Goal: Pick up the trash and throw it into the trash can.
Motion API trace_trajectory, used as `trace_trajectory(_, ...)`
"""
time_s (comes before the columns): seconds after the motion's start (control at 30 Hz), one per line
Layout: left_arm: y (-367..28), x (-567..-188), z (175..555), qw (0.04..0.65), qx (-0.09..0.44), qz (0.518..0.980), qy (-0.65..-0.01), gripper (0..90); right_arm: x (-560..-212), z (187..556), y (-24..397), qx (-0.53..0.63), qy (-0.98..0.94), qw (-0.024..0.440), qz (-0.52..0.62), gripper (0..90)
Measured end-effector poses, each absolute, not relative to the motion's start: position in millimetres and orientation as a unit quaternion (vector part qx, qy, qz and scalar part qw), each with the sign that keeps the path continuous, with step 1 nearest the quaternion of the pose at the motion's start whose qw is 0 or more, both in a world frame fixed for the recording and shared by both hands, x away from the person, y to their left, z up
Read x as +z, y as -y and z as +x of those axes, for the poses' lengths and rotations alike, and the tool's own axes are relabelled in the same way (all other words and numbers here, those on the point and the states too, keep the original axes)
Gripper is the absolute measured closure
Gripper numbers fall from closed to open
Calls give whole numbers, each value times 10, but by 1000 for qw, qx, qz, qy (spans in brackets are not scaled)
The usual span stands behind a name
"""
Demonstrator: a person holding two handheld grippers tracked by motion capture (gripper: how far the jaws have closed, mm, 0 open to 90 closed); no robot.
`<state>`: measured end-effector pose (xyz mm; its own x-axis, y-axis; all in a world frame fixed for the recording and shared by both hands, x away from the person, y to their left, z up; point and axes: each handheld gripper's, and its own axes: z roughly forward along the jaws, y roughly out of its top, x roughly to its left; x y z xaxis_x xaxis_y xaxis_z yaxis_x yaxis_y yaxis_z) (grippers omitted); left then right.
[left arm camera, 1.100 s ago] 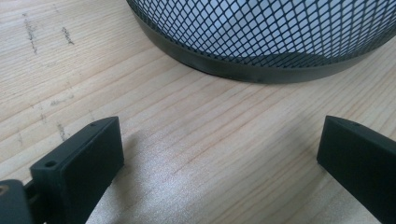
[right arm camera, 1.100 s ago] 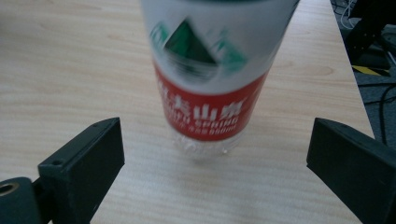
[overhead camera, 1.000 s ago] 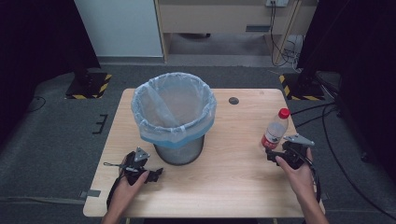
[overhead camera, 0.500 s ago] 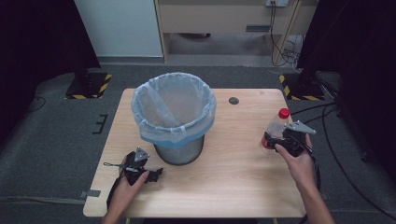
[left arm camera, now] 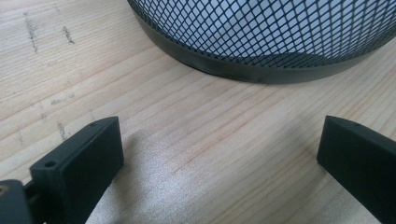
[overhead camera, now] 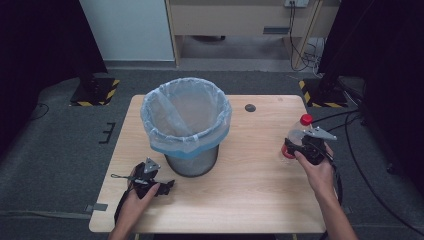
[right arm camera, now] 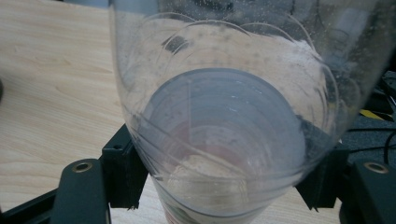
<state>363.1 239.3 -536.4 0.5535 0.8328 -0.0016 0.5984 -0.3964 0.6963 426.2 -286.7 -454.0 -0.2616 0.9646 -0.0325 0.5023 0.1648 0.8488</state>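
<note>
Left gripper [overhead camera: 161, 187] parked at 7 o'clock, jaws wide, empty. Right gripper [overhead camera: 300, 145] just clamped on clear bottle [overhead camera: 296, 141] at 3 o'clock table edge. Bottle best kept upright, lifted above liner rim of bin [overhead camera: 186, 125] before release.

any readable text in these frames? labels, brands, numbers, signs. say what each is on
None can be read.
Bottle, clamped in the right gripper: red label band near its base, print too small and blurred to read; the right gripper view shows clear plastic with no lettering.
Bin and its liner: no print seen.
Table: bare wood, no markings.
Left gripper: no label seen.
Yellow-black hazard stripes on the floor stands: pattern, no words.
</note>
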Motion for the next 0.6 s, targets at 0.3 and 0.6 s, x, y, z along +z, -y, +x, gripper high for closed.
trace_trajectory(0.3, -2388, -5364, 3625, 331, 178, 815, -441, 0, -4326, 4344, 2797, 399, -696, 291, 521, 301)
trace_trajectory(0.6, -2384, -5364, 3620, 331, 179, 814, -442, 0, -4124, 4585, 2641, 416, -689, 279, 523, 302)
